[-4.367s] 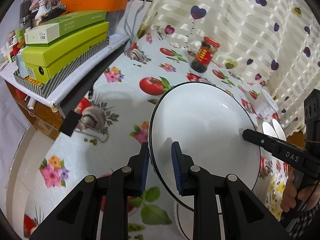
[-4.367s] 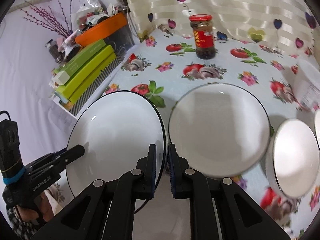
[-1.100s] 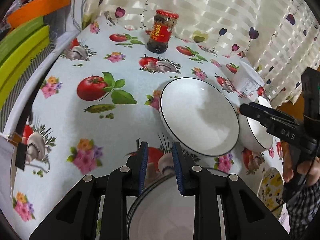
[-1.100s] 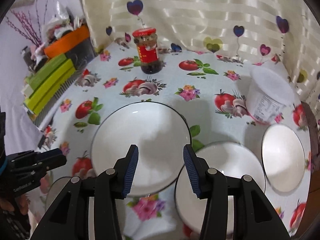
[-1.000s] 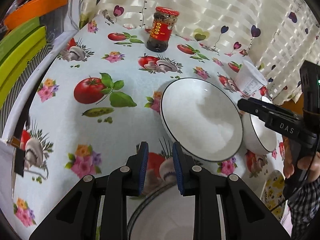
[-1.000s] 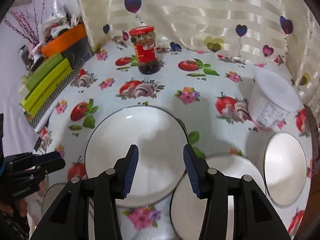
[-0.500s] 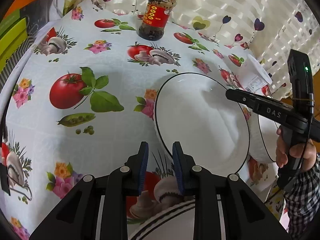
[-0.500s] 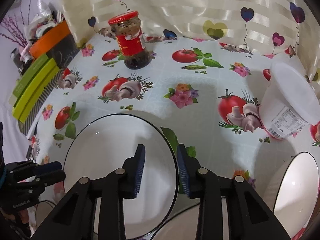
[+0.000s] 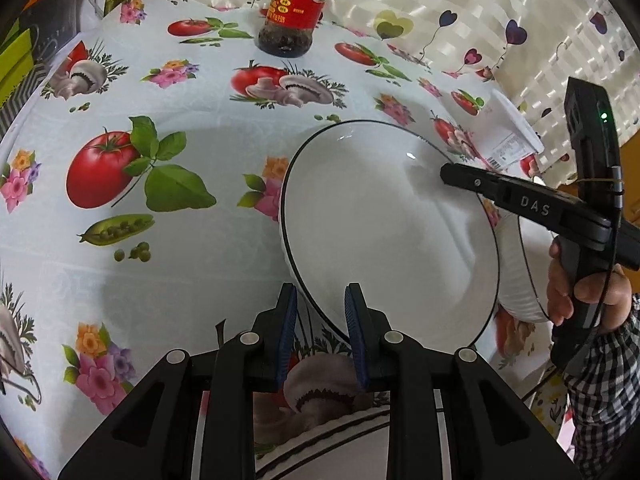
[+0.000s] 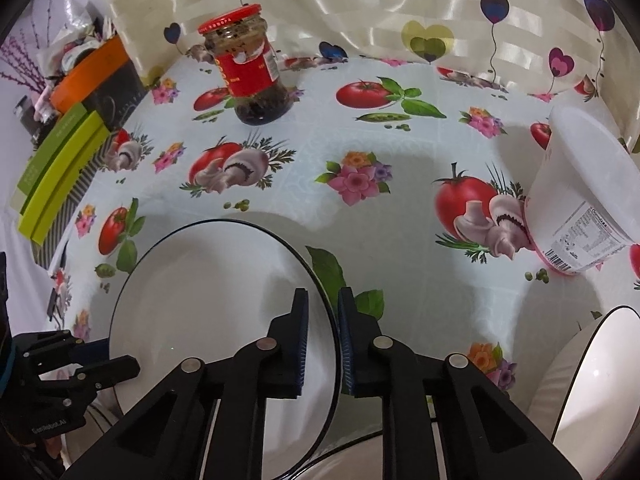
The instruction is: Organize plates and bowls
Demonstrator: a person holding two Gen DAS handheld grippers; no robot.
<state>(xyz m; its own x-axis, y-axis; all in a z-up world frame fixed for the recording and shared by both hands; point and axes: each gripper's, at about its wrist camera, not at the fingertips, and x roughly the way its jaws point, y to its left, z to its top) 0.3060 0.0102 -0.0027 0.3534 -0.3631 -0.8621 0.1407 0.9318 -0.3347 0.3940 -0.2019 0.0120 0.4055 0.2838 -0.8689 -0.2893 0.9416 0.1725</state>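
Observation:
A white plate with a thin black rim lies on the flowered tablecloth. My left gripper straddles its near rim, with the blue pads standing apart on either side, so it is open. From the right wrist view the same plate fills the lower left. My right gripper is closing on its right rim, and the pads pinch the edge. The right gripper reaches over the plate's far side in the left wrist view. The left gripper sits at the plate's left edge.
A second plate's rim shows under my left fingers. A ribbed white bowl stands just right of the plate. A red-lidded jar is at the back, a white tub at the right and green boxes at the left. A hand holds the right gripper.
Both grippers came down and forward to the plate. The right jaws narrowed from wide apart to tight on the right rim. The plate's near rim now lies between the left pads.

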